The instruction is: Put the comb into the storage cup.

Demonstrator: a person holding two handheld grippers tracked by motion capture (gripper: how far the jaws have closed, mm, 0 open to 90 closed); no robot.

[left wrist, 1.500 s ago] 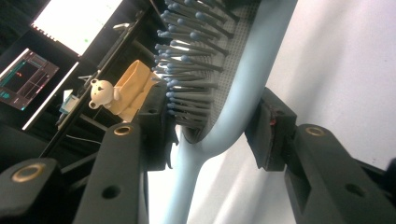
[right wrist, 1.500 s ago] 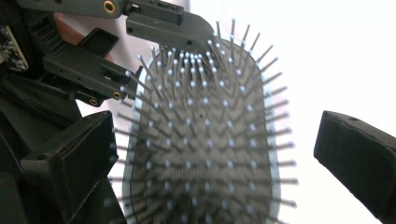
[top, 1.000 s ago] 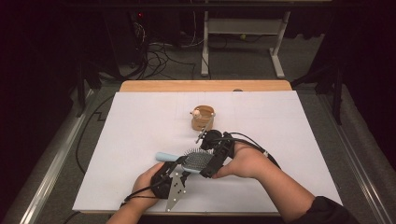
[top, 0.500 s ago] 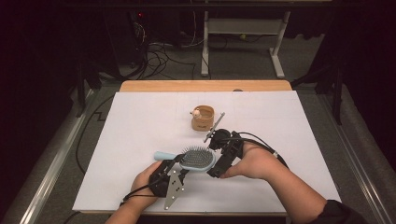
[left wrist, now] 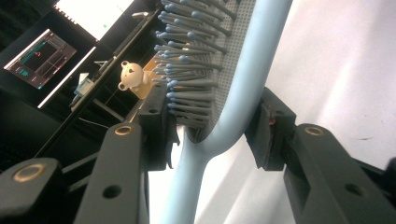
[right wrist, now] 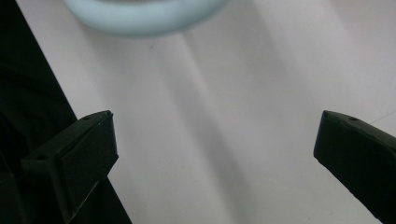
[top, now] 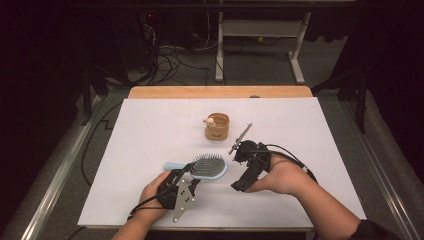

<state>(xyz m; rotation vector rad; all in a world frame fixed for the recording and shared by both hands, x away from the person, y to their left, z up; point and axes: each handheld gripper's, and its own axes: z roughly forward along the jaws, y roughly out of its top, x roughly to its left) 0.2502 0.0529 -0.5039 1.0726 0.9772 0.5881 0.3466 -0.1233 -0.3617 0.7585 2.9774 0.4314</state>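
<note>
While the person's left hand (top: 152, 192) is working at the near edge of the white table (top: 150, 125), the left gripper (top: 188, 169) is clamping a light blue hairbrush (top: 202, 166), its jaws drawn in tight on the base of the head where the neck begins: in the left gripper view one pad is pressing into the bristle side and the other (left wrist: 270, 128) against the smooth back of the brush (left wrist: 243, 84). Judging from this, the step in hand is holding the brush steady, just off or at the table surface near the middle of the near half, for the other hand to act on. To its right and slightly apart, the right gripper (top: 238, 172) is pointing down and leftward with its jaws standing wide and nothing between them; its own view is looking past the two black jaws at bare table, with the rounded blue tip of the brush head (right wrist: 140, 16) at the top. The next move probably calls for that open gripper to come in on the head's free end squarely, without knocking the brush out of the left grip. The brush's long axis is running left to right across the table, handle pointing left, head right, bristles facing up. Farther off, beyond the centre, a small tan cup (top: 217, 126) with a bear figure (top: 212, 120) on its rim is standing well apart.
</note>
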